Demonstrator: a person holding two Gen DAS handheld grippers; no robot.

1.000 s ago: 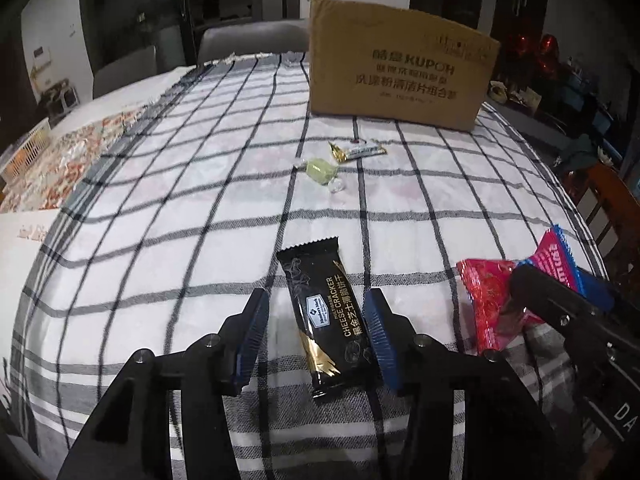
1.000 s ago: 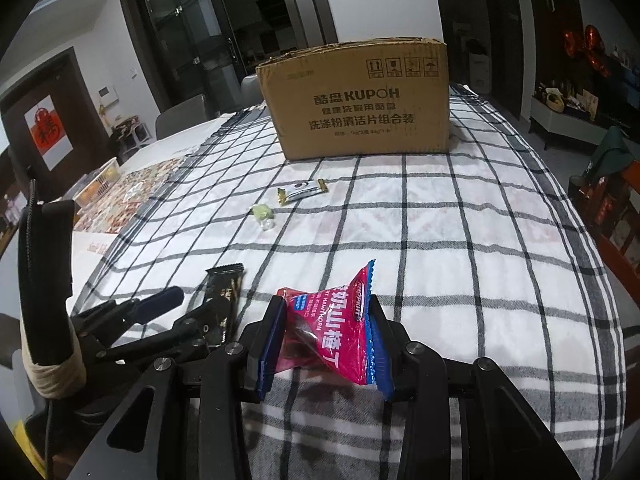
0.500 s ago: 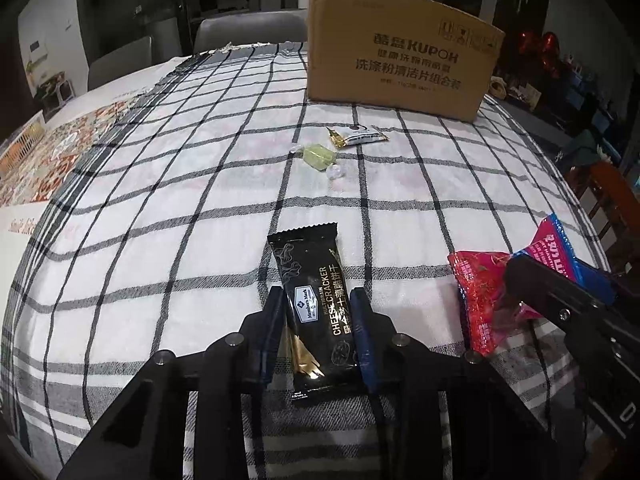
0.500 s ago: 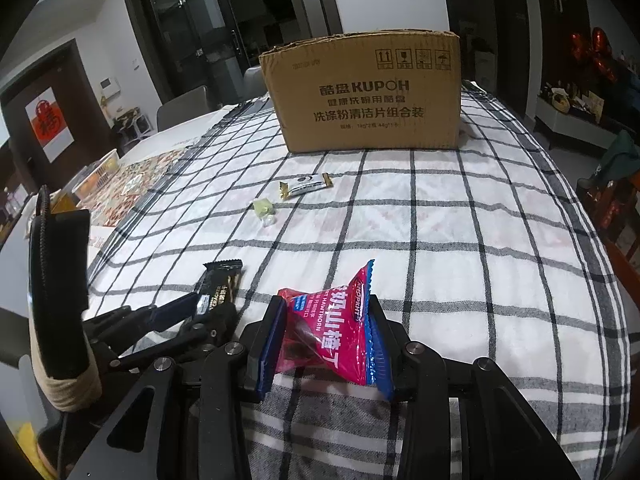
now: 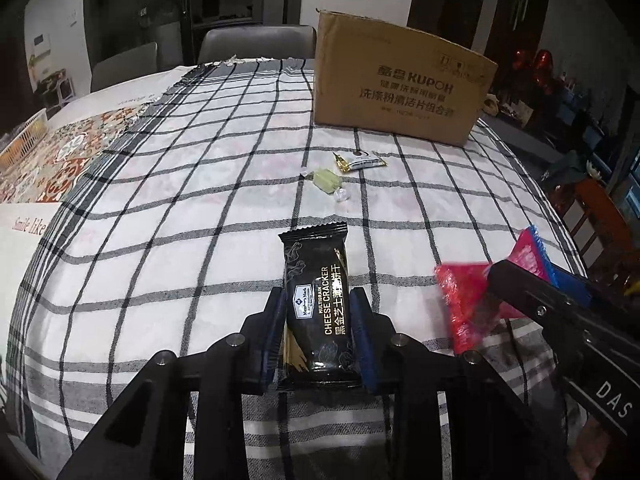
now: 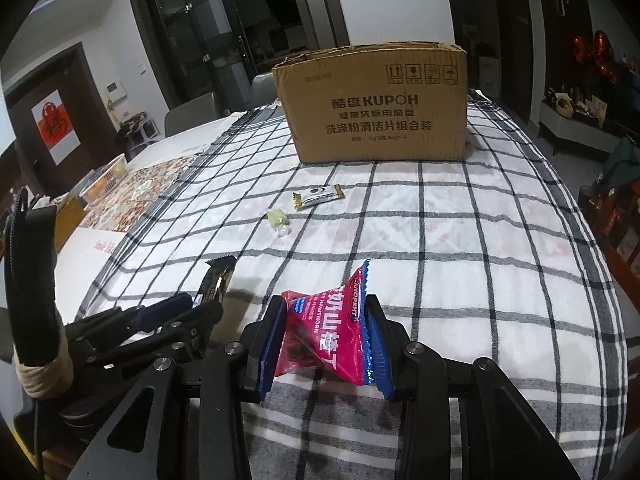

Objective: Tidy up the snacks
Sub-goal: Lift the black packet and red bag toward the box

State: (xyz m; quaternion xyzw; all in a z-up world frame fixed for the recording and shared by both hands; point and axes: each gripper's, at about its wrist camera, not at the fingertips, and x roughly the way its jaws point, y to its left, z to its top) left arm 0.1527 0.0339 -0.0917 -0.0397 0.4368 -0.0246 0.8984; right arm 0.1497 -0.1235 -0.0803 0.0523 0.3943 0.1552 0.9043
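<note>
Two snacks are in your grip; two more lie loose on the cloth (image 5: 168, 208).

1. Cracker pack (image 5: 318, 300): black wrapper, near centre. Your left gripper (image 5: 318, 332) has its pads pressed on both long sides, at the pack's near half. Whether the far end has left the cloth cannot be told.
2. Red pouch (image 6: 326, 336): near right. Your right gripper (image 6: 326, 340) has it between the pads; the jaws are closing a little further and the film bulges between them.
3. Green candy (image 5: 327, 181): twist wrapper, mid-table, free.
4. Small bar (image 5: 360, 160): gold-ended wrapper, just beyond and right of the candy, free.

Step in hand, as judged: pick-up done on both sides, carry not yet begun.

Next move calls for: a lift clear of the cloth, then travel to the far end toward the box (image 6: 376, 104). The loose candy and bar lie along that path, so pass above them. Both wrappers are slick film, so keep a firm pinch.

Containers:
- Box, far centre, upright on the cloth, top flaps seem open. Contents hidden from both views.
- Basket (image 6: 108, 178), far left, off the cloth. Contents cannot be told.
</note>
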